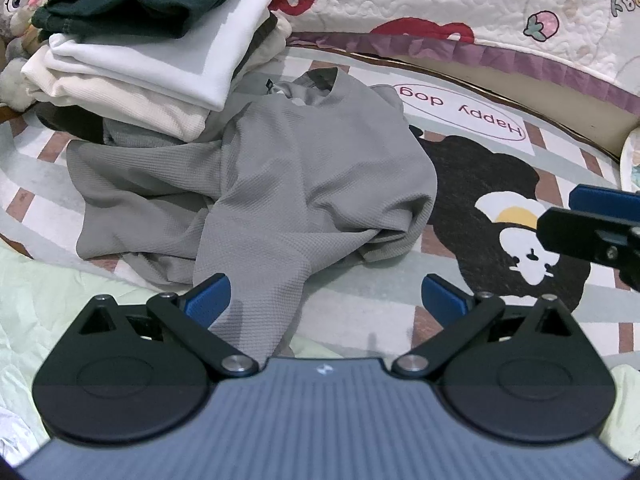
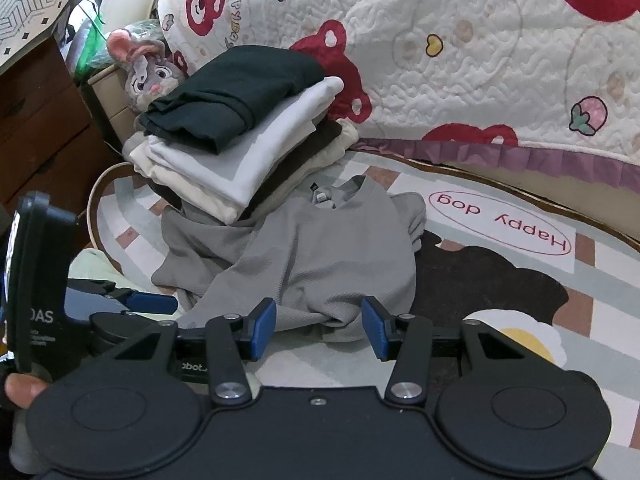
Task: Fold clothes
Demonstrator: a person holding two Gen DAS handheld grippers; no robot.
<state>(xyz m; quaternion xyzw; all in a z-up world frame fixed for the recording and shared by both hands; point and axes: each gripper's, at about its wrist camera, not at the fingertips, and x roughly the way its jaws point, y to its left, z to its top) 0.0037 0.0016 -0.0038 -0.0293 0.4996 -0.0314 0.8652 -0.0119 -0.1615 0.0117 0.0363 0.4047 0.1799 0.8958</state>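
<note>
A plush rabbit toy [image 2: 146, 70] sits at far left against a wooden cabinet [image 2: 40, 120], beside a stack of folded clothes [image 2: 240, 132] topped by a dark green garment [image 2: 236, 92] over white and cream pieces. The stack rests on a round printed rug [image 2: 600, 320] on the floor, and its near edge lies on top of part of a crumpled grey waffle-knit shirt [image 1: 288, 176], the unfolded item, which lies in a heap at the rug's centre with its collar toward the bed. One sleeve trails toward the left gripper [image 1: 326, 300], whose blue-padded fingers [image 1: 210, 300] stand spread wide, gripping nothing, with the sleeve passing just beside the left pad. The right gripper [image 2: 318, 328] hangs just in front of the shirt's near hem, its fingers [image 2: 264, 328] likewise released and empty. To the right, the rug shows a black cartoon dog [image 1: 500, 208] and an oval reading "Happy dog" [image 1: 460, 114]. Behind, a white quilted bedspread [image 2: 480, 60] with red bears and a purple frill hangs over the bed's edge.
</note>
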